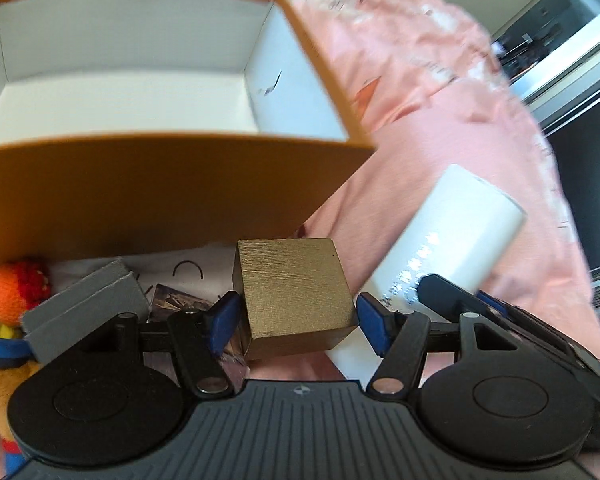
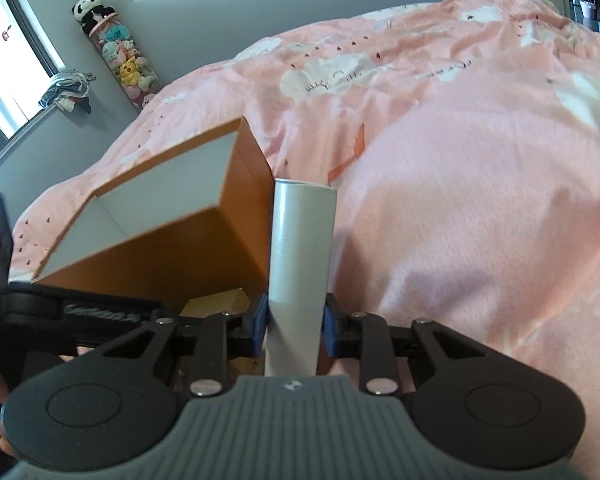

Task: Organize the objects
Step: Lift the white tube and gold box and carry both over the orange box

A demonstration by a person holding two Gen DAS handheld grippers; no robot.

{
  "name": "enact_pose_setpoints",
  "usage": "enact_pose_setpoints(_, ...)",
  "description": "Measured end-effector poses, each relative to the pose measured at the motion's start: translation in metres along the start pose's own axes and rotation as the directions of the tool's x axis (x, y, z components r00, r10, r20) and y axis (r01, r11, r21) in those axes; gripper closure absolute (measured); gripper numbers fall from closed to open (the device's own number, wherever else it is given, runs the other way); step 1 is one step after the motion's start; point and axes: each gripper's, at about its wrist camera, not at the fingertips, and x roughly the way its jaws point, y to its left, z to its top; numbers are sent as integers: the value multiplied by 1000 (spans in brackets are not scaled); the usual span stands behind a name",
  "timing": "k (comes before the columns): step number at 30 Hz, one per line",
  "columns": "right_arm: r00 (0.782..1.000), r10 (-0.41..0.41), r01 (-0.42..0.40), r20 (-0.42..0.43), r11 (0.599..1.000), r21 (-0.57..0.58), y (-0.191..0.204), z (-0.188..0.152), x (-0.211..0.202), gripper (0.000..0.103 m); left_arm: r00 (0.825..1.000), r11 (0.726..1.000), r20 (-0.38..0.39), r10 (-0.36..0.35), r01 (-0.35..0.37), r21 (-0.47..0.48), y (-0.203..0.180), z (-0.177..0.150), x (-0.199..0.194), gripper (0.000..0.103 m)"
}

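Note:
My left gripper is shut on a small gold cube-shaped box, with the blue pads pressing its two sides, just in front of the orange box's near wall. That large orange box is open with a white, empty inside, and lies on the pink bedspread. My right gripper is shut on a white cardboard tube, which points away from me beside the orange box. In the left wrist view the white tube lies slanted to the right of the gold box, with the right gripper's black fingers on it.
A grey box, a shiny packet and an orange-headed plush toy lie at the left, below the orange box. Pink bedspread stretches to the right. A window and a clear tube of plush toys stand by the far wall.

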Motion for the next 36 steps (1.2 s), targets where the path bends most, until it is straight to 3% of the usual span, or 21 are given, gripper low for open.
enact_pose_setpoints(3,1000,0,1,28,999,-35,12,8,-12,73,996,999,85,-32,28,42,-4,-4,-30,30)
enact_pose_setpoints(6,998,0,6,65,996,-88,26,17,-27,73,979,995,194,-65,49,87,-6,-10,-61,32)
enact_pose_setpoints(13,989,37,-5,140,974,-225,72,55,-43,73,905,994,414,-101,70,90,-4,8,-117,33)
enact_pose_setpoints(18,976,101,-38,194,951,-307,113,87,-39,73,850,999,525,-36,23,31,17,37,-142,33)
enact_pose_setpoints(21,966,140,-56,216,934,-354,140,105,-28,73,830,1000,558,19,-28,8,33,53,-143,33)
enact_pose_setpoints(25,972,152,-73,178,919,-387,165,124,13,73,842,996,532,83,-94,-7,54,65,-135,33)
enact_pose_setpoints(30,993,120,-118,-16,930,-348,171,132,91,73,887,990,443,127,-143,3,76,84,-99,33)
enact_pose_setpoints(33,982,117,-156,-148,946,-285,165,129,132,73,911,989,392,126,-144,16,88,87,-83,33)
enact_pose_setpoints(36,956,127,-185,-266,960,-208,155,131,163,73,933,990,341,119,-136,27,98,93,-69,33)
